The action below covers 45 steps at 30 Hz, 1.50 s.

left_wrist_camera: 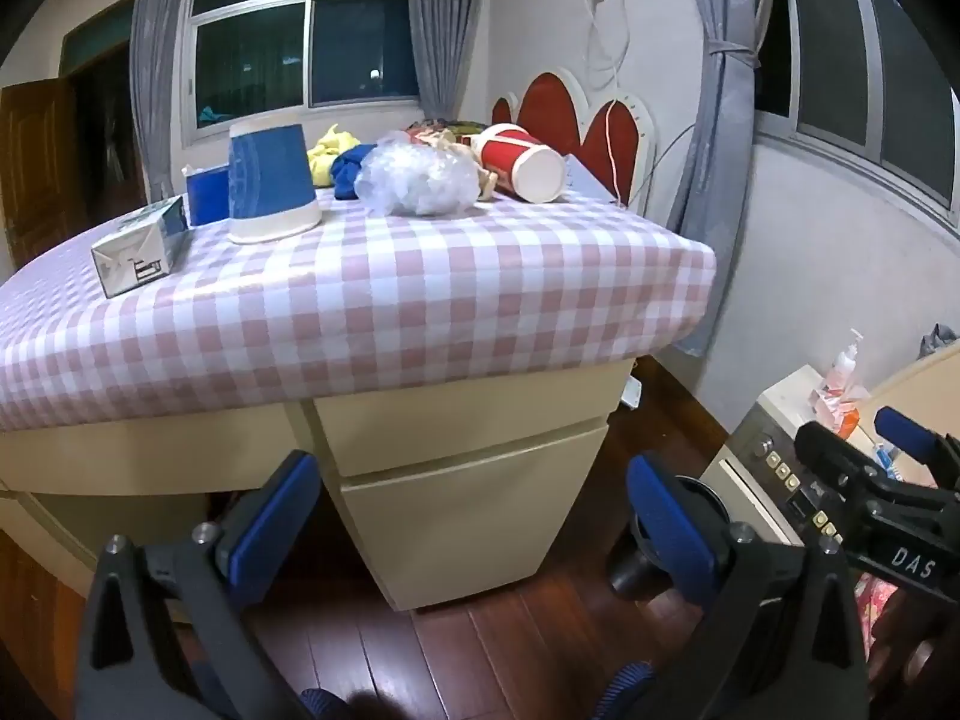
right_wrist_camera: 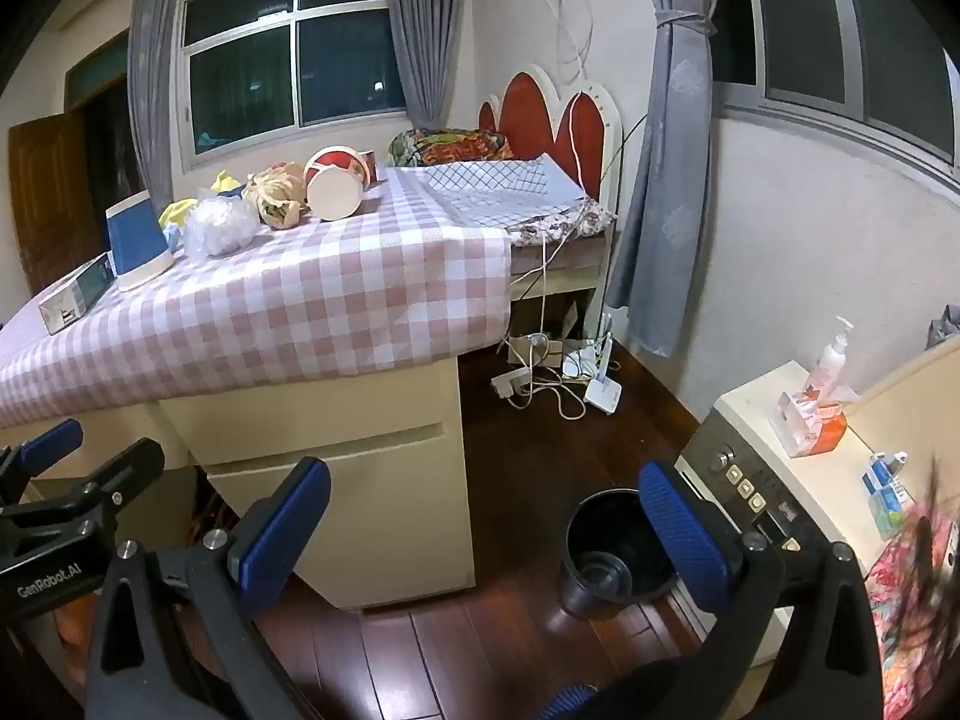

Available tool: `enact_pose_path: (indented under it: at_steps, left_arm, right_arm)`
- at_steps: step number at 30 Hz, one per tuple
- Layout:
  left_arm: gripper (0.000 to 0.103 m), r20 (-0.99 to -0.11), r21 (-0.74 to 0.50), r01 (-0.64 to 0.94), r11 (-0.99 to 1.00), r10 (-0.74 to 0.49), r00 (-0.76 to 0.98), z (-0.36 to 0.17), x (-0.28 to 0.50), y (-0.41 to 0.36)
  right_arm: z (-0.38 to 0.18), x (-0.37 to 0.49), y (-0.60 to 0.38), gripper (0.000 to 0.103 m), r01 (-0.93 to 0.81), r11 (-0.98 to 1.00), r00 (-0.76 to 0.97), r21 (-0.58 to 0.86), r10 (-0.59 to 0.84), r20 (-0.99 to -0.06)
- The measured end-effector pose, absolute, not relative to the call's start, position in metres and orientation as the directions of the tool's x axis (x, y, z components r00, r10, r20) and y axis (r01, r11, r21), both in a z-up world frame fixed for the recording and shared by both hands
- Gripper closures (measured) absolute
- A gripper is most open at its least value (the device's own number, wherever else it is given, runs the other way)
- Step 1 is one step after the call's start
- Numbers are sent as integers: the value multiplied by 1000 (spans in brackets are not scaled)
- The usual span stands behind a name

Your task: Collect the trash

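Our left gripper and right gripper look alike — black angular frames with silver screws, each finger faced with a ribbed blue pad. White lettering marks the bodies — "DAS" on the right one, "GenRobot.AI" on the left.

left gripper empty, jaws wide | blue cup inverted on checked table

Checked tablecloth carries blue cup (upside down), carton, plastic wad, red cup
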State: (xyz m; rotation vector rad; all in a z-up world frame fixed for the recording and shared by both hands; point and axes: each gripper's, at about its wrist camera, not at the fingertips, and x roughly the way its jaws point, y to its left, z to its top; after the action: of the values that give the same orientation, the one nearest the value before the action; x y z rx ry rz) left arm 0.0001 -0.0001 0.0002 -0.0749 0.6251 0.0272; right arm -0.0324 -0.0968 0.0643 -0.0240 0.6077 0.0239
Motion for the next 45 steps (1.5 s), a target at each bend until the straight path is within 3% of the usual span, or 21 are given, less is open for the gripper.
enact_pose_path:
  at_steps: [45]
  left_arm:
    - [0, -583, -65, -56, 996, 8, 813, -1, -5, 9]
  right_arm:
    - [66, -33, -97, 0, -34, 999, 824, -36, 7, -567]
